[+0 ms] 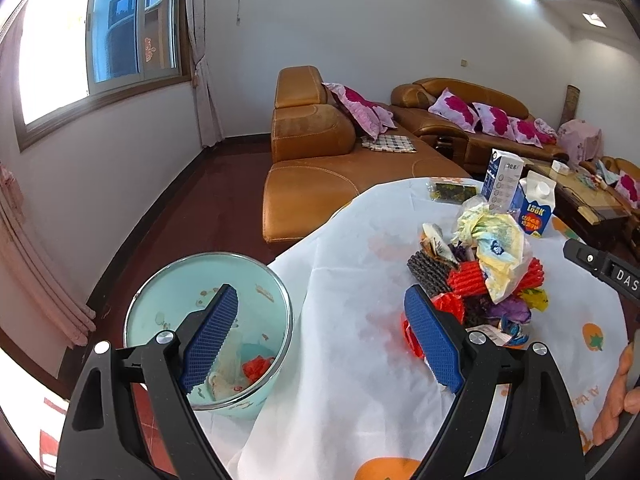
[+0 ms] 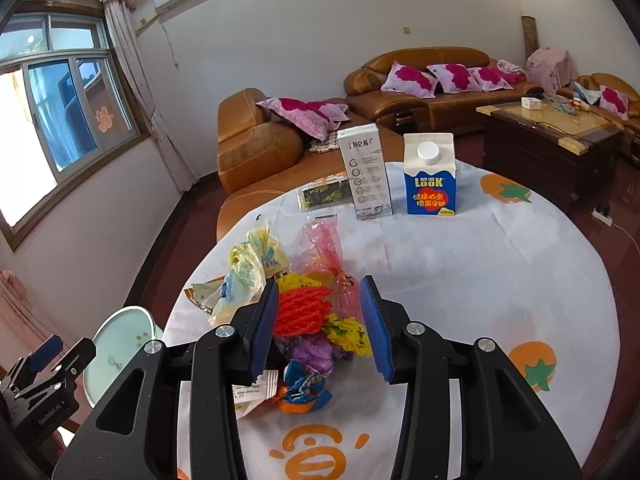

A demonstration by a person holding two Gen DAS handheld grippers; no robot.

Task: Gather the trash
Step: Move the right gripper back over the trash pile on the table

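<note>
We are working in a living room with orange leather sofas [image 2: 280,140], at a round table under a white cloth [image 2: 460,280] where a tall grey box [image 2: 366,172] and a blue milk carton [image 2: 429,176] are standing upright at the far side. The trash pile [image 2: 304,312] is lying mid-table, its red corrugated wrapper [image 2: 302,310] stretching left to right, and our right gripper [image 2: 324,328] is straddling it with fingers apart, not clamping. Our left gripper [image 1: 320,340] is hanging wide open between the pile and the pale green bin [image 1: 208,332] sitting low beside the table's left edge.

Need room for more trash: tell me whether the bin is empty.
Not empty. The bin holds a red scrap and pale wrappers at the bottom, mostly unfilled.
</note>
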